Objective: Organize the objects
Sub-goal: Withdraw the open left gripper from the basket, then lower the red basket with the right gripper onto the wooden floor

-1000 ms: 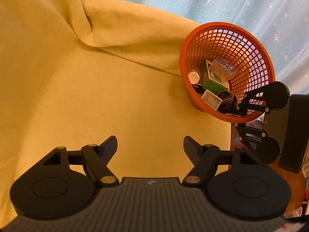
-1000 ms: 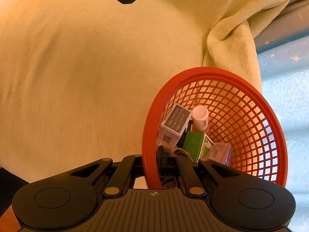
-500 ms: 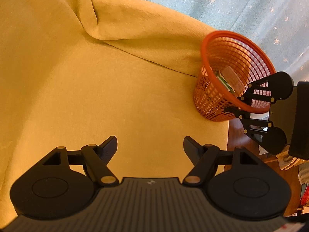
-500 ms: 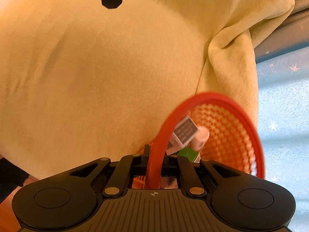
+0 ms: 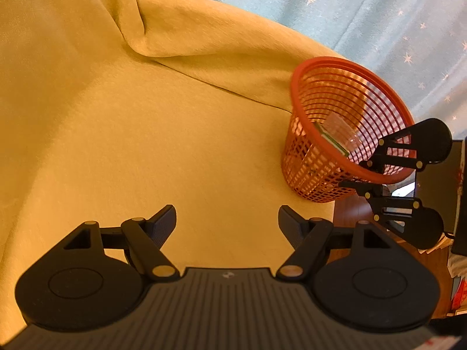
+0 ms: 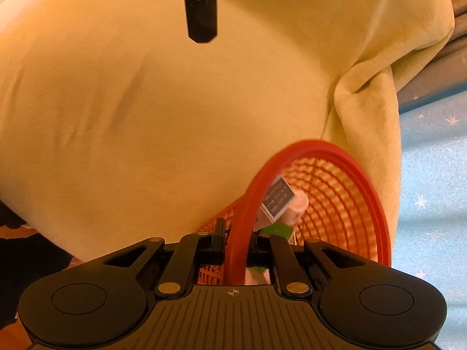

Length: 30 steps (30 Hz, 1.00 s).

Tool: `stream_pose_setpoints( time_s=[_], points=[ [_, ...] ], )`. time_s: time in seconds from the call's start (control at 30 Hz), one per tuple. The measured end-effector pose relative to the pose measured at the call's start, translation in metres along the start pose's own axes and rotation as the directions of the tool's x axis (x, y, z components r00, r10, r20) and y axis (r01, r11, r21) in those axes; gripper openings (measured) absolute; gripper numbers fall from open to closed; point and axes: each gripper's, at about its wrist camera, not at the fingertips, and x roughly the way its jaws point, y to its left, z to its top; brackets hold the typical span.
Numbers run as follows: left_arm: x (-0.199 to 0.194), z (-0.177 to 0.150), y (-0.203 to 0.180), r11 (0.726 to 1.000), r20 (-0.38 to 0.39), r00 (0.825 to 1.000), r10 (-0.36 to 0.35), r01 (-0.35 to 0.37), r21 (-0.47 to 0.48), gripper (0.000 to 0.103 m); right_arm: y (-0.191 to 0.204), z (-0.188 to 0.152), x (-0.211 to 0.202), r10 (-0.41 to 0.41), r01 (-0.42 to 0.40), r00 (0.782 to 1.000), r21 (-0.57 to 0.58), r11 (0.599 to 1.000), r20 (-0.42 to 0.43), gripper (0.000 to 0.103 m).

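The orange basket [image 5: 347,128] is held by its rim in the clenched jaws of the right gripper [image 6: 236,248] beside the yellow blanket [image 5: 146,116], the left gripper [image 5: 227,221] is released, and the boxes [image 6: 275,201] inside may spill if tilted.

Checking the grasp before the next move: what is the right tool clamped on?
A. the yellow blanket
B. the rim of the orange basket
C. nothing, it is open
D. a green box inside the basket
B: the right tool has its fingers shut on the orange basket at the rim, one either side.
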Motion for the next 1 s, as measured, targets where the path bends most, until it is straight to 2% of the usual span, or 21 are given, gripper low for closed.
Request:
stream_pose_setpoints(
  time_s=[0.23,0.5,0.7,0.87,1.0],
  points=[
    [-0.004,-0.013,-0.012,1.0,-0.01,1.0,0.0,0.0,0.012,0.074,0.017,-0.001,-0.019,-0.005,0.006,0.999,-0.028,1.0,0.035,0.007],
    [-0.011,-0.032,-0.035,0.997,0.002,0.998,0.07,-0.07,-0.029,0.077,0.031,-0.022,-0.039,0.014,-0.008,0.997,-0.072,0.997,0.076,0.007],
    [-0.014,-0.048,-0.076,0.988,0.012,0.99,0.138,-0.137,-0.074,0.079,0.044,-0.061,-0.056,0.033,-0.017,0.99,-0.121,0.992,0.136,0.007],
    [-0.022,-0.06,-0.124,0.971,0.017,0.978,0.21,-0.206,-0.12,0.087,0.055,-0.103,-0.065,0.065,-0.028,0.979,-0.188,0.982,0.194,0.007],
    [-0.025,-0.074,-0.164,0.959,0.036,0.973,0.229,-0.219,-0.181,0.093,0.069,-0.137,-0.074,0.087,-0.033,0.974,-0.25,0.968,0.207,0.007]
  ],
)
